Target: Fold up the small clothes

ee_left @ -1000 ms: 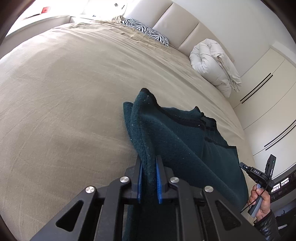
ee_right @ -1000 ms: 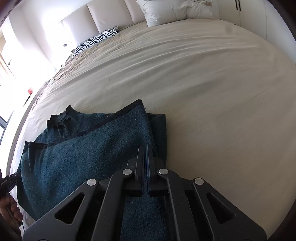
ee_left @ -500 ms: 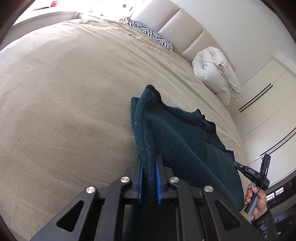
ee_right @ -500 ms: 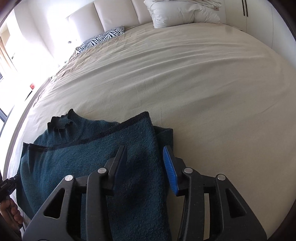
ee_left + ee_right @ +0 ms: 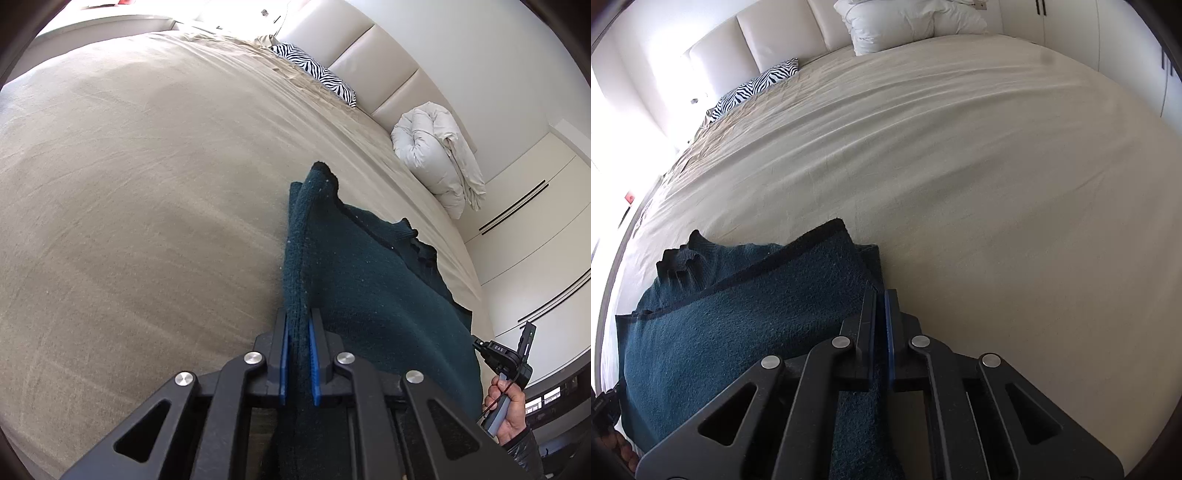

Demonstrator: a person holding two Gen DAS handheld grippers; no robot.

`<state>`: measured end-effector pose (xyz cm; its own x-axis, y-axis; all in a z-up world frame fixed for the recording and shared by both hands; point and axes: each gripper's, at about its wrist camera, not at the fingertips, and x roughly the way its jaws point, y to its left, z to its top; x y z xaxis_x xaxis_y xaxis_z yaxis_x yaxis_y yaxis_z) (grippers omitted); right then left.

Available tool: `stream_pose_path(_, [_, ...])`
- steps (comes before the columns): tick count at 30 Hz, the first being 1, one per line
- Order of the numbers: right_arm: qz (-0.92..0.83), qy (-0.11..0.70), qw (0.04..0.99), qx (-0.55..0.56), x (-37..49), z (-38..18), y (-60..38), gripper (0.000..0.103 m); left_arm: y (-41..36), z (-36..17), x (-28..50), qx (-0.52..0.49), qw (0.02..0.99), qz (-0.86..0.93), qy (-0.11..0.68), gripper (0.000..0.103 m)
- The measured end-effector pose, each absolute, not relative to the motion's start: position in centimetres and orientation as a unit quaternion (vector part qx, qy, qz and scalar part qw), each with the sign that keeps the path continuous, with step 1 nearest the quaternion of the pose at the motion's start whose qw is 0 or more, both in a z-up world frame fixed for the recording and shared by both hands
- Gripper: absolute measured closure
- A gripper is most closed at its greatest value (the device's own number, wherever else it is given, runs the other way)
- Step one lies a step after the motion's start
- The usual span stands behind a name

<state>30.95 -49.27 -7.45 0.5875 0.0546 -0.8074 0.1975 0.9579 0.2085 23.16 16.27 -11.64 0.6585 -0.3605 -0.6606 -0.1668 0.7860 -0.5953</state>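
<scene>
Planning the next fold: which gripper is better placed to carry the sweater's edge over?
Probably left. The left gripper clamps the sweater edge; the right gripper just closed at its border, with no fabric clearly between its jaws.

A folded sweater lies on a wide bed, near its front edge, with open sheet stretching beyond it toward the headboard. A patterned pillow rests against the headboard on one side, and a rolled duvet sits further along it, next to the wardrobe doors. The left gripper and right gripper each clamp an edge of the sweater.
</scene>
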Motion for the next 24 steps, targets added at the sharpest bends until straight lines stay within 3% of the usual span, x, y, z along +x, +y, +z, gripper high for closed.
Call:
stream_pose_path(5, [-0.061, 0.461, 0.868, 0.171, 30.6, -9.2, -51.3, 0.101, 16.3, -11.4, 23.4, -0.324, 0.850, -0.061, 0.410, 0.090])
stream_pose_path(8, [-0.066, 0.443, 0.879, 0.162, 28.5, -7.4, -51.4, 0.097, 16.6, -11.0, 22.9, -0.332, 0.851, -0.062, 0.403, 0.079])
stream_pose_path(10, [-0.046, 0.418, 0.894, 0.152, 26.1, -5.8, -50.9, 0.089, 16.5, -10.6, 22.4, -0.335, 0.853, -0.059, 0.396, 0.064])
stream_pose_path(12, [-0.030, 0.419, 0.897, 0.139, 24.0, -5.1, -50.1, 0.064, 16.0, -10.0, 21.8, -0.322, 0.859, -0.055, 0.393, 0.058])
stream_pose_path(14, [-0.015, 0.423, 0.896, 0.133, 21.8, -4.9, -49.1, 0.045, 15.5, -9.3, 21.1, -0.307, 0.868, -0.048, 0.388, 0.053])
stream_pose_path(15, [-0.010, 0.424, 0.897, 0.127, 20.8, -5.0, -48.6, 0.045, 15.3, -9.1, 20.9, -0.300, 0.871, -0.047, 0.387, 0.052])
stream_pose_path(17, [0.012, 0.435, 0.895, 0.096, 19.3, -5.3, -47.0, 0.048, 14.7, -9.3, 20.7, -0.287, 0.870, -0.045, 0.398, 0.051])
stream_pose_path(18, [0.017, 0.447, 0.892, 0.071, 18.8, -5.8, -46.1, 0.069, 14.5, -9.6, 20.7, -0.286, 0.868, -0.045, 0.404, 0.052])
stream_pose_path(19, [0.007, 0.459, 0.887, 0.043, 18.5, -6.4, -45.4, 0.080, 14.5, -9.9, 20.7, -0.288, 0.866, -0.047, 0.406, 0.052])
stream_pose_path(22, [-0.004, 0.458, 0.885, 0.085, 17.2, -7.4, -46.8, 0.087, 14.1, -10.3, 20.7, -0.267, 0.870, -0.042, 0.413, 0.053])
stream_pose_path(24, [-0.014, 0.452, 0.882, 0.129, 16.8, -7.5, -48.4, 0.098, 13.8, -10.4, 20.8, -0.250, 0.872, -0.040, 0.419, 0.054])
